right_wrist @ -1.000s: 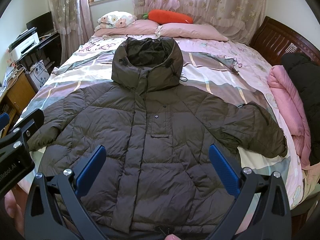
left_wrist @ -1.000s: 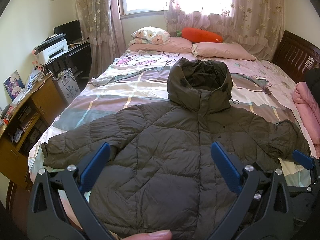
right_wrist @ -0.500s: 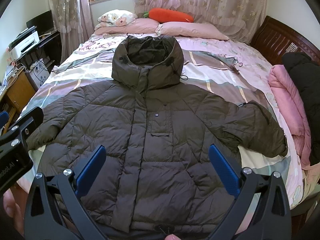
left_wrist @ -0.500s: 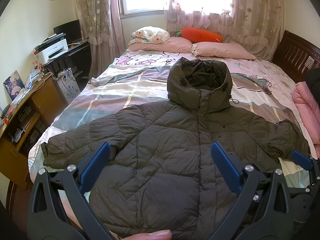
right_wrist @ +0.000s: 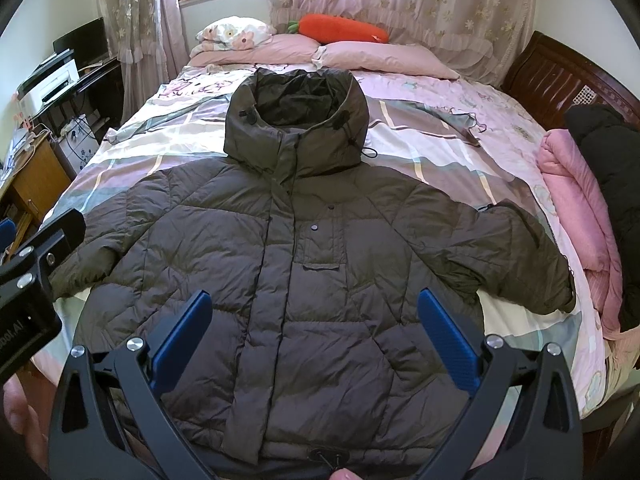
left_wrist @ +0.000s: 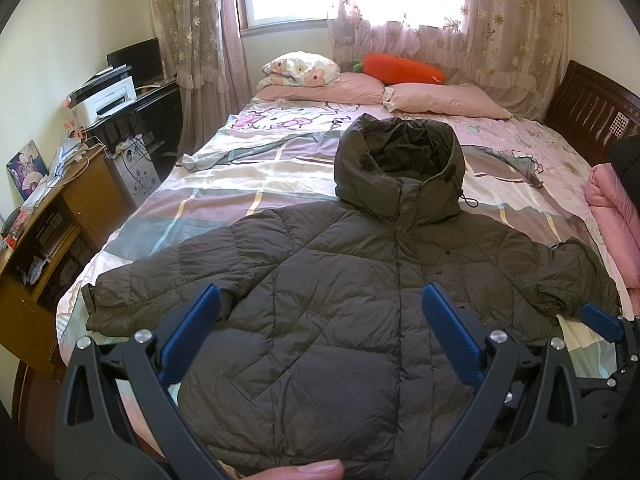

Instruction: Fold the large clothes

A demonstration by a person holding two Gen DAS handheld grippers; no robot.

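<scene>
Little can be read. In the right wrist view, the black body of the left gripper (right_wrist: 28,300) at the frame's left edge bears white letters cut off by the edge: "pot.AI" or similar, the first letters out of view. The bedsheet (left_wrist: 296,120) carries a cartoon cat print with some cursive script beside it, too small and distorted to make out. No other text is legible.
</scene>
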